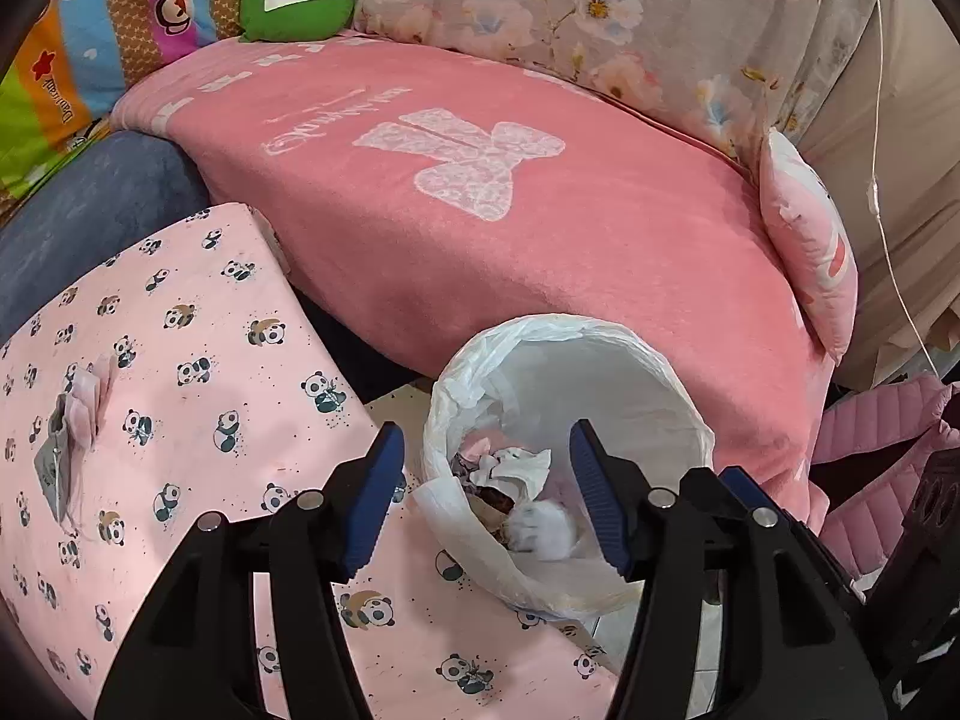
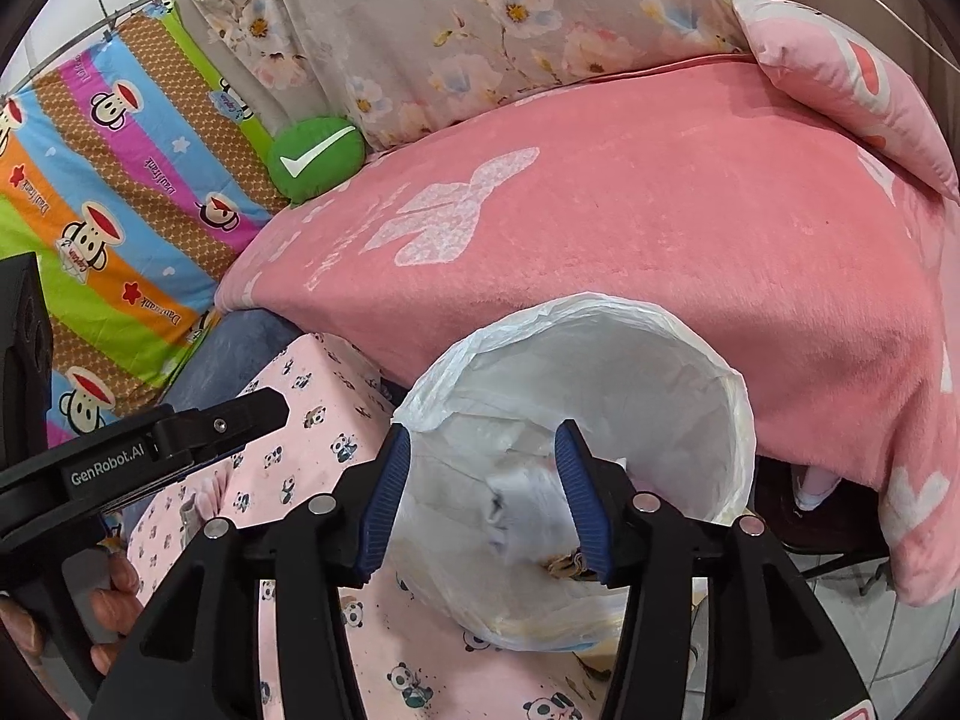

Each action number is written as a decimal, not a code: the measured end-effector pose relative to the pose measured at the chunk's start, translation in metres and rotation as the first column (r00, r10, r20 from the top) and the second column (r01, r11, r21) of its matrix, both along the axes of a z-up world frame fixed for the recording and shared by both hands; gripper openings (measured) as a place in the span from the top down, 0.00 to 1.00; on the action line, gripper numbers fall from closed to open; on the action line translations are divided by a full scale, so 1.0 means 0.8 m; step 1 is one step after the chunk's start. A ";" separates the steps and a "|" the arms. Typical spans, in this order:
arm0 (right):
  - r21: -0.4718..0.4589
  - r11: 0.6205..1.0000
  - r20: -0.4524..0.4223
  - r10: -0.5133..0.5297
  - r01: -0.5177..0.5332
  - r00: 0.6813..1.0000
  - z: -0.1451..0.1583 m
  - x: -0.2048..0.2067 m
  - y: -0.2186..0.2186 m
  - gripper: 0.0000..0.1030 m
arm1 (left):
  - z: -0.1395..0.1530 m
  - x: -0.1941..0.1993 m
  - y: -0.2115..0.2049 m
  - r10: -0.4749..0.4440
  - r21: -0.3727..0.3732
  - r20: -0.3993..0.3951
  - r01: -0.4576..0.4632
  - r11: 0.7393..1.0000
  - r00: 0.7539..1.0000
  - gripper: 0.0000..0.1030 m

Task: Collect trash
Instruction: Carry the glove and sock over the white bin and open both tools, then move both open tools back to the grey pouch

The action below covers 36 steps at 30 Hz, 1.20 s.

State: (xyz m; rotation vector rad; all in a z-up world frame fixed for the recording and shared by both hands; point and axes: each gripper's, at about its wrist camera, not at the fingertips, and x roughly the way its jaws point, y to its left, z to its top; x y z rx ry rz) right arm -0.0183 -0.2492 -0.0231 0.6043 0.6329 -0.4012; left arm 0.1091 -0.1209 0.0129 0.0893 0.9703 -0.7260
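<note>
Both hand-held grippers: black plastic frames, ribbed blue finger pads (image 1: 372, 498), silver screws; "GenRobot.AI" marking, bare fingers (image 2: 114, 600).

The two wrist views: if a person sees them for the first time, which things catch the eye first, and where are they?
First comes the white-lined trash bin, just ahead of both open grippers, with crumpled tissues inside; a blurred white wad shows between the right gripper fingers. Behind it spreads the pink blanket. Left of the bin, on the panda cloth, lies more litter.
</note>
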 end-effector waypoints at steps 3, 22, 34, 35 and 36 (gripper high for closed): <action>-0.001 1.000 0.003 0.006 -0.006 1.000 0.003 0.002 0.002 0.50 | -0.001 0.001 0.006 0.008 0.002 0.002 -0.008 1.000 1.000 0.47; -0.024 0.996 -0.018 0.086 -0.087 0.996 0.008 0.028 0.044 0.50 | -0.016 0.016 0.067 0.104 0.006 -0.008 -0.104 0.995 0.994 0.46; -0.039 0.986 -0.037 0.161 -0.162 0.986 0.007 0.056 0.087 0.50 | -0.032 0.037 0.132 0.215 0.035 -0.007 -0.215 0.976 0.977 0.46; -0.042 0.984 -0.041 0.172 -0.174 0.984 0.007 0.061 0.095 0.50 | -0.034 0.039 0.138 0.223 0.033 -0.011 -0.222 0.974 0.975 0.46; -0.043 0.983 -0.043 0.176 -0.178 0.983 0.007 0.062 0.098 0.50 | -0.035 0.041 0.144 0.231 0.033 -0.014 -0.231 0.972 0.973 0.46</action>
